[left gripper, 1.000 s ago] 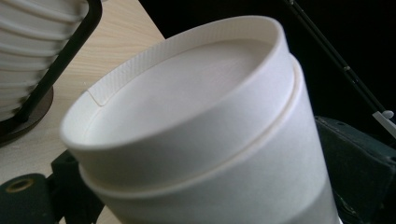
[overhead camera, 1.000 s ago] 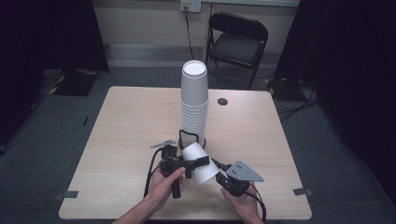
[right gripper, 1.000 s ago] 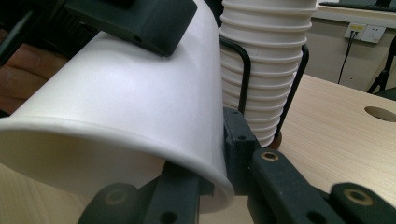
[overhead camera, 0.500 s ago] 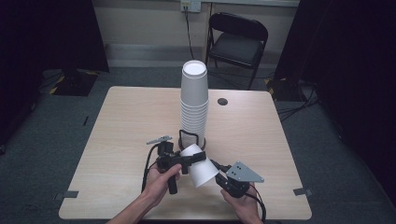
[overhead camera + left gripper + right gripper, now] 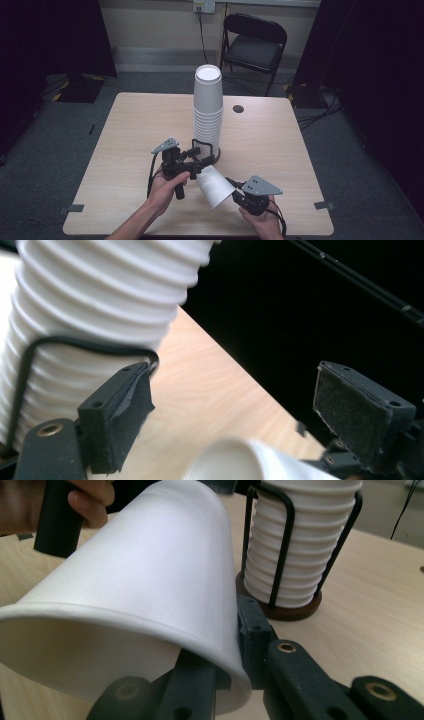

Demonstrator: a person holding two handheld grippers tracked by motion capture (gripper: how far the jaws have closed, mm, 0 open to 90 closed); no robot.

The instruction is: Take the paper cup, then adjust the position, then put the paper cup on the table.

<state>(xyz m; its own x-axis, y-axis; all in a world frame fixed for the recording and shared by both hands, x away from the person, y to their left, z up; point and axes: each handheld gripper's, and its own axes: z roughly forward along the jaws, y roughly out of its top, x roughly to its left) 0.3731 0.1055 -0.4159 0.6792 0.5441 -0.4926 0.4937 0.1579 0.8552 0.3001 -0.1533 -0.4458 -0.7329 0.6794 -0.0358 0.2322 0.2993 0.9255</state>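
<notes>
Now, at this moment:
Left gripper (image 5: 204,163): held sideways in the left hand (image 5: 167,187), jaws apart with a clear gap and just closing; pads pressing on nothing.
Between its jaws: the narrow closed end of the white cup (image 5: 214,186), seen low down in the left gripper view, short of both pads.
Right gripper (image 5: 231,183): clamped narrow on the cup's wall at the rim, one jaw inside the mouth and one outside.
Cup: lying tilted on its side between the two grippers, mouth toward the right gripper, closed end toward the left one; whether it touches the worktop (image 5: 130,130) cannot be told.
Stack of cups (image 5: 208,110): upright, upside down, just beyond the left gripper's jaws and ahead of the right gripper, past the held cup.
Wire holder (image 5: 216,151): black uprights around the lower part of the stack, on a dark round base; one wire loop right beside the left gripper's left pad.
Further off: a folding chair (image 5: 255,45) beyond the far edge of the worktop.
</notes>
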